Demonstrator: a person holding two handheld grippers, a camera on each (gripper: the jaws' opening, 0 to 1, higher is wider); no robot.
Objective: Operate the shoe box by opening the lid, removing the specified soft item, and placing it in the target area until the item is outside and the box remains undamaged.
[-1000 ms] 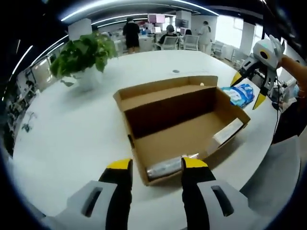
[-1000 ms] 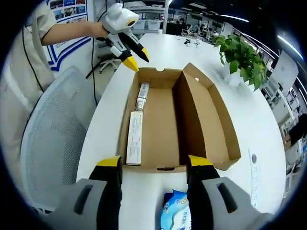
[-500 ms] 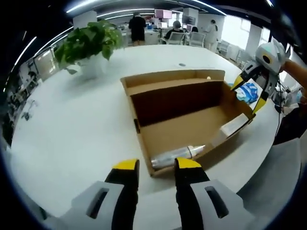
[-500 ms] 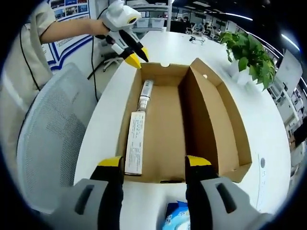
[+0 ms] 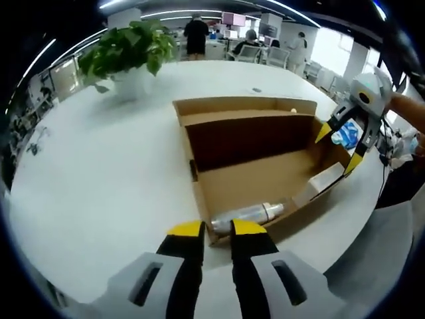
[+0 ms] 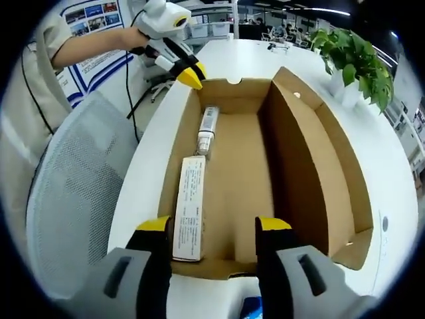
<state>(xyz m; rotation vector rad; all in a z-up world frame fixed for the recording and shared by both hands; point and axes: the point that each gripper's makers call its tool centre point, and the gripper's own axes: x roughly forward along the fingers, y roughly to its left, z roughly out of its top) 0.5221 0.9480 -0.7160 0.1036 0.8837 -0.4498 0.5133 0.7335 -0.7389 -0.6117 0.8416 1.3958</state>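
- The left gripper [image 5: 216,229] hangs at one short end of the shoe box [image 5: 265,179], its jaws nearly together with nothing between them.
- The right gripper [image 6: 214,226] is at the opposite short end, jaws wide and empty.
- The box stands open on the white table [image 5: 99,173], lid folded back.
- Inside lie a silver tube [image 5: 247,214] and a flat white carton [image 6: 189,207].
- A blue soft pack [image 5: 346,133] lies on the table just outside the box, by the right gripper.
- A potted plant [image 5: 129,56] stands beyond the box.
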